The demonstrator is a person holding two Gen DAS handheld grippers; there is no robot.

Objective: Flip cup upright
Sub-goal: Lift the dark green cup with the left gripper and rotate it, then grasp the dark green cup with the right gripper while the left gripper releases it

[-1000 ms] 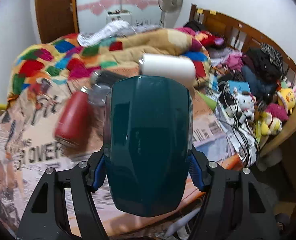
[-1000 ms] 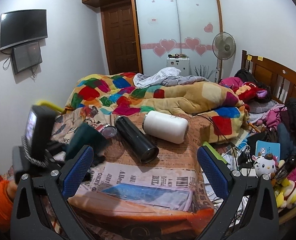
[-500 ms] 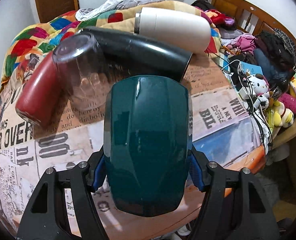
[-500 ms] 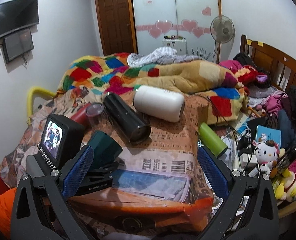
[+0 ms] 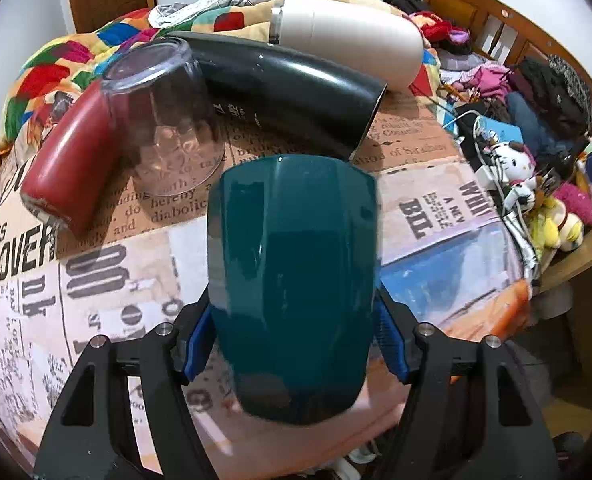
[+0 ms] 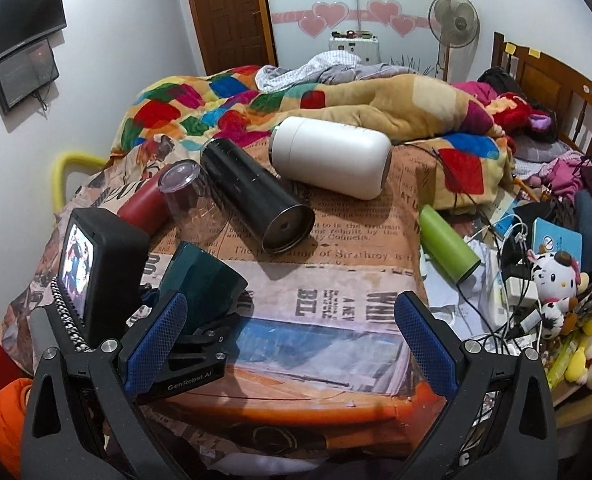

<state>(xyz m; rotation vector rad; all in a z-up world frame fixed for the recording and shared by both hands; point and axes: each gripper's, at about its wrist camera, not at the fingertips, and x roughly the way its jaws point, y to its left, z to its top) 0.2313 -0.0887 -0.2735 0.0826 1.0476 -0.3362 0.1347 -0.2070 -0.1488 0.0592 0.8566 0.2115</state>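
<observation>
My left gripper (image 5: 293, 340) is shut on a dark teal cup (image 5: 291, 280), its blue pads pressing both sides. The cup's closed base points forward and its mouth faces back and down. It hangs low over the newspaper-print table (image 5: 95, 280). In the right wrist view the same teal cup (image 6: 203, 284) shows in the left gripper (image 6: 191, 320), tilted over the table's front left. My right gripper (image 6: 291, 340) is open and empty above the table's front edge.
A clear glass (image 5: 163, 120) stands upside down beside a lying red bottle (image 5: 67, 160), a black flask (image 5: 287, 88) and a white flask (image 5: 348, 36). A green bottle (image 6: 448, 248) lies at the right edge. Bed clutter, cables and plush toys (image 6: 552, 280) lie to the right.
My left gripper has carried the teal cup forward and lower toward the table, closer to the bottles. My right gripper has tilted down and moved slightly nearer the table.
</observation>
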